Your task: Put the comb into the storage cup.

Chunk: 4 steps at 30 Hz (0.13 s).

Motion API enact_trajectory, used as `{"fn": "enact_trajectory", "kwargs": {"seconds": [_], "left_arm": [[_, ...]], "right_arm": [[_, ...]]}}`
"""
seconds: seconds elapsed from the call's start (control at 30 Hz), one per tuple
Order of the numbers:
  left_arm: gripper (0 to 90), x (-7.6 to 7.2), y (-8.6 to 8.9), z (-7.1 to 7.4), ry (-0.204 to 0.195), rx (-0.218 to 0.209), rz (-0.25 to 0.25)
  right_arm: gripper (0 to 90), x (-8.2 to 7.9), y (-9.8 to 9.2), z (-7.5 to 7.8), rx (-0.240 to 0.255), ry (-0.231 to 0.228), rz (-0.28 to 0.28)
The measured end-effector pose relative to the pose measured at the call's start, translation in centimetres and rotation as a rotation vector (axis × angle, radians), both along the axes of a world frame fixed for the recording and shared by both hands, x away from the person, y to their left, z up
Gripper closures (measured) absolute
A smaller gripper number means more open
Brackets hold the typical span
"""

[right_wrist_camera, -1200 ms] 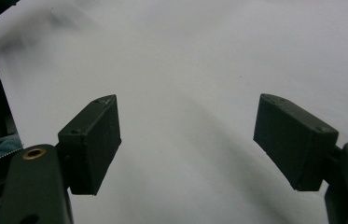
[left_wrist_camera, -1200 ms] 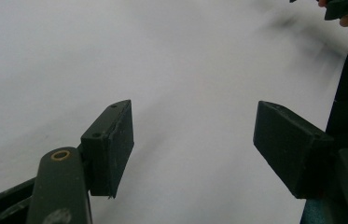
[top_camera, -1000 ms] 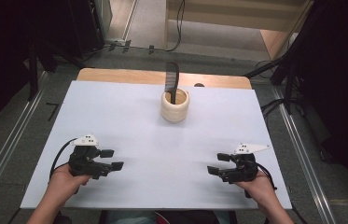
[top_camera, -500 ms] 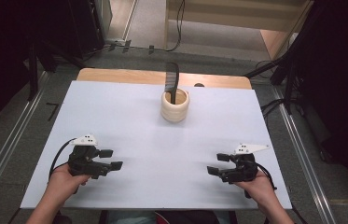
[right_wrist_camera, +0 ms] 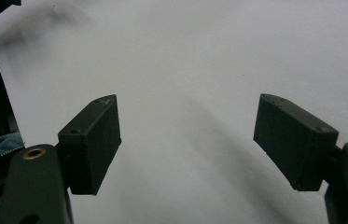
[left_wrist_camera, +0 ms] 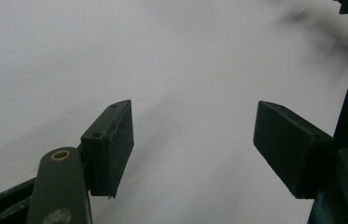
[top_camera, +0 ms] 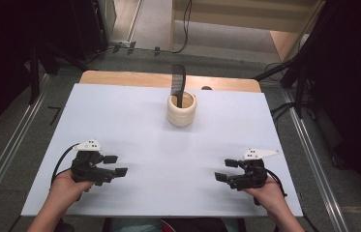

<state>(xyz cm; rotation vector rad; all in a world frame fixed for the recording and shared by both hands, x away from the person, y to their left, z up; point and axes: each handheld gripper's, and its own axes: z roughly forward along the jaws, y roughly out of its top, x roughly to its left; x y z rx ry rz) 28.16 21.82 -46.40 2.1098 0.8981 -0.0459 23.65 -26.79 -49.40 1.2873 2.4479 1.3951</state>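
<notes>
Counter (top_camera: 120, 121): a white sheet covers it; I see nothing on it shifted from a second ago.
Cup (top_camera: 182, 110): pale, upright at the far middle of the counter, well apart from both grippers, in the same spot as before.
Comb (top_camera: 178, 86): dark, standing in the cup, leaning slightly, untouched.
Left gripper (top_camera: 115, 165): resting near my edge of the counter, fingers (left_wrist_camera: 108, 144) spread, nothing between them.
Right gripper (top_camera: 226, 170): likewise low and near, fingers (right_wrist_camera: 92, 142) spread and empty.
Change: none; I judge the work has not begun, and the reach to the cup comes first.
</notes>
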Motion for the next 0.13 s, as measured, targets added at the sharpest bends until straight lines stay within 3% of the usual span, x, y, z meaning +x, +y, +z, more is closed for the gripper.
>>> {"fn": "enact_trajectory", "kwargs": {"seconds": [0.13], "left_arm": [[29.8,0.04,0.02,-0.02,-0.001,0.004,0.001]], "right_arm": [[19.8,0.02,0.0,-0.01,-0.003,0.0,-0.002]]}}
